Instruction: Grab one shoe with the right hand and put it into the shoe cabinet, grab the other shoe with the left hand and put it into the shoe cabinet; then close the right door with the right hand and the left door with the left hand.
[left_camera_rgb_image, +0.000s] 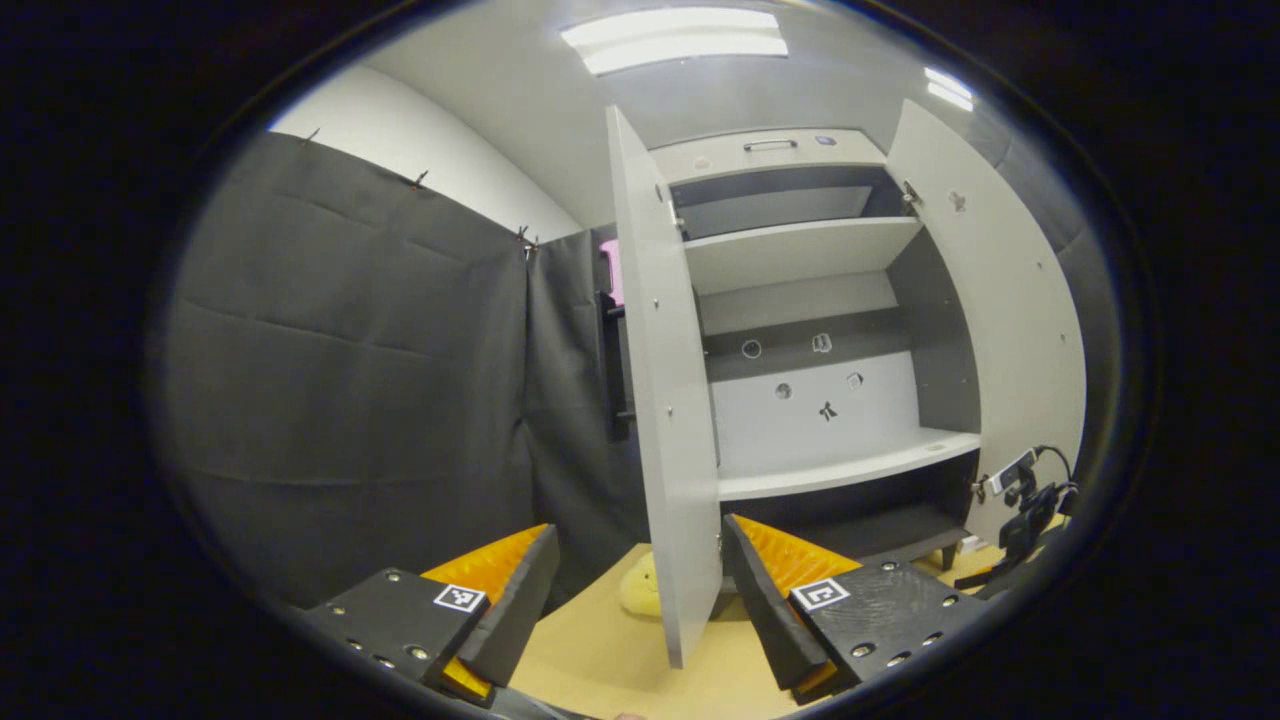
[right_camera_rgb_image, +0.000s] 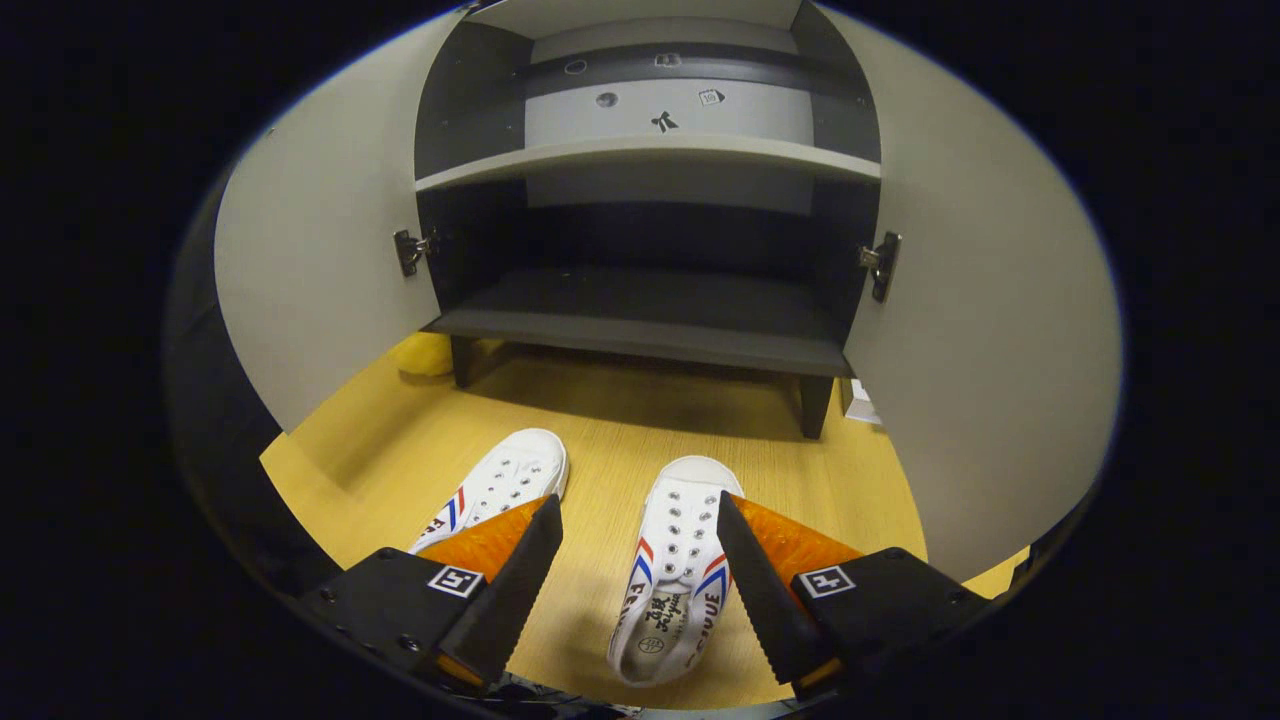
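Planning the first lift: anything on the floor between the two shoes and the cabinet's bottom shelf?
No. In the right gripper view, bare wooden floor runs from both shoes to the bottom shelf.

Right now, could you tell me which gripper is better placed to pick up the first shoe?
Right. The right gripper is open, with a white shoe between its fingers; the left gripper faces the left door.

White canvas shoes (right_camera_rgb_image: 672, 570) on a matt wood-grain floor (right_camera_rgb_image: 600, 420); smooth matt cabinet doors (right_camera_rgb_image: 960, 330) with metal hinges (right_camera_rgb_image: 880, 262)
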